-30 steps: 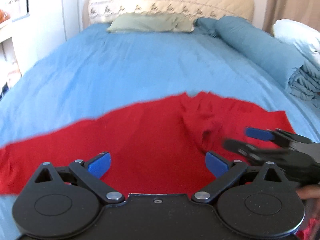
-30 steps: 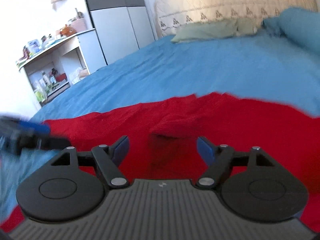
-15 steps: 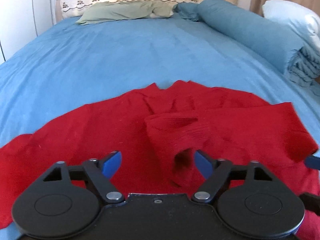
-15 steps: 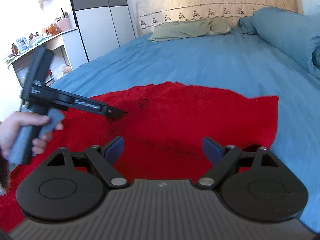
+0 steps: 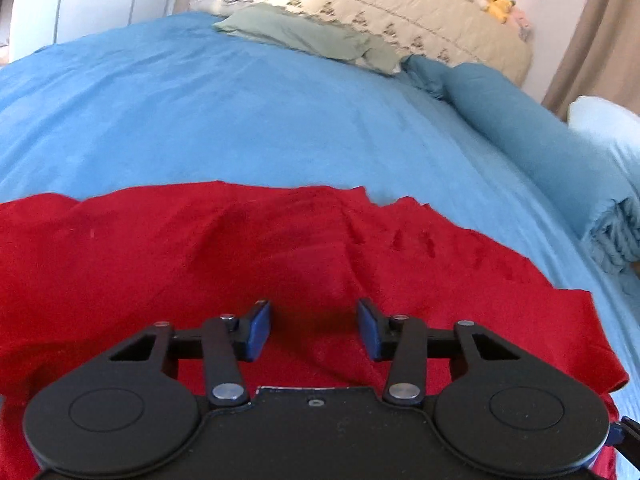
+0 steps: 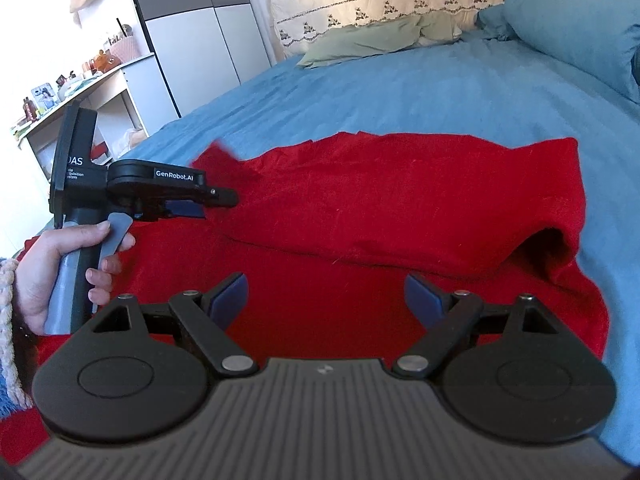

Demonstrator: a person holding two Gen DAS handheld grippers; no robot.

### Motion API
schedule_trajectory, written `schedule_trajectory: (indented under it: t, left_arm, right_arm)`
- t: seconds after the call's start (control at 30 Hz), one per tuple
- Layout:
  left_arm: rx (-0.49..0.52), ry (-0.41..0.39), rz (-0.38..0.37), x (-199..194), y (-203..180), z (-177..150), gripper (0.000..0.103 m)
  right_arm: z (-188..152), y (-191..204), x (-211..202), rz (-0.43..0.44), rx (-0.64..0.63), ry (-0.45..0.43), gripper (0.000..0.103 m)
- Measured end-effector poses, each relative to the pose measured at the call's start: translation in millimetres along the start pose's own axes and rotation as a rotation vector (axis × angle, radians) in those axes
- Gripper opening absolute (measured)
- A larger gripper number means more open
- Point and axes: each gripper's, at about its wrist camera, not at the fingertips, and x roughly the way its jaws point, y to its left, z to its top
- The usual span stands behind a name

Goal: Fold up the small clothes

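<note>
A red knitted garment (image 5: 280,248) lies spread across the blue bedsheet (image 5: 240,112), with a sleeve opening at its right edge (image 6: 548,244). My left gripper (image 5: 314,328) hovers low over the garment's middle. Its jaws are closing, and a low ridge of red cloth lies between the blue pads (image 5: 258,330), which are not pressing on it. In the right wrist view a hand (image 6: 60,264) holds that left gripper (image 6: 224,200) at the garment's left part. My right gripper (image 6: 326,300) stands wide open above the garment's near edge with nothing gripped.
A rolled blue duvet (image 5: 540,140) and a white pillow (image 5: 600,120) lie along the bed's right side. A green pillow (image 5: 296,32) rests against the beige headboard (image 5: 360,4). A white shelf with small items (image 6: 80,84) and a wardrobe (image 6: 200,32) stand to the left.
The left gripper's jaws have narrowed, and it has sunk closer to the red cloth. The right gripper has shifted right over the garment, bringing the sleeve opening into its view.
</note>
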Motion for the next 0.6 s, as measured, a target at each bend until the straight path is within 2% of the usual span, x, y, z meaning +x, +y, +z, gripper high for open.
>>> schedule_trajectory:
  t: [0.13, 0.23, 0.27, 0.33, 0.37, 0.4, 0.43, 0.47, 0.53, 0.6]
  left_arm:
    - [0.01, -0.014, -0.05, 0.6, -1.2, -1.0, 0.051]
    - [-0.038, -0.019, -0.066, 0.4, 1.2, -0.2, 0.051]
    - [-0.06, -0.022, -0.072, -0.8, 3.3, 1.0, 0.054]
    - [-0.086, -0.031, -0.051, -1.4, 6.1, 4.7, 0.058]
    - [-0.092, -0.029, -0.03, -1.2, 6.9, 4.7, 0.057]
    - [-0.1, -0.013, -0.008, 1.3, 8.2, 5.7, 0.054]
    - [-0.111, -0.001, 0.002, 3.4, 9.6, 6.3, 0.033]
    - [-0.114, 0.006, 0.004, 4.4, 10.3, 7.1, 0.005]
    - [-0.118, 0.024, -0.015, 3.7, 10.9, 10.3, 0.004]
    - [-0.093, -0.008, -0.021, -5.7, 9.3, 15.8, 0.004]
  right_arm:
    - [1.8, 2.0, 0.9, 0.001, -0.01, 0.003, 0.101]
    - [3.5, 4.5, 1.5, -0.001, -0.019, 0.002, 0.101]
    - [3.9, 5.2, 1.5, -0.001, -0.022, 0.001, 0.101]
    - [3.7, 5.6, 1.4, -0.001, -0.026, -0.002, 0.101]
    - [3.6, 5.9, 1.2, -0.002, -0.026, -0.004, 0.101]
    - [3.3, 5.7, 1.3, -0.003, -0.026, -0.005, 0.101]
    - [2.1, 5.8, 1.1, -0.004, -0.026, -0.004, 0.101]
    - [2.0, 5.8, 1.2, -0.007, -0.024, -0.003, 0.101]
    - [2.2, 7.0, 0.5, -0.013, -0.022, -0.003, 0.101]
    - [2.9, 8.5, -1.0, -0.018, -0.024, -0.004, 0.101]
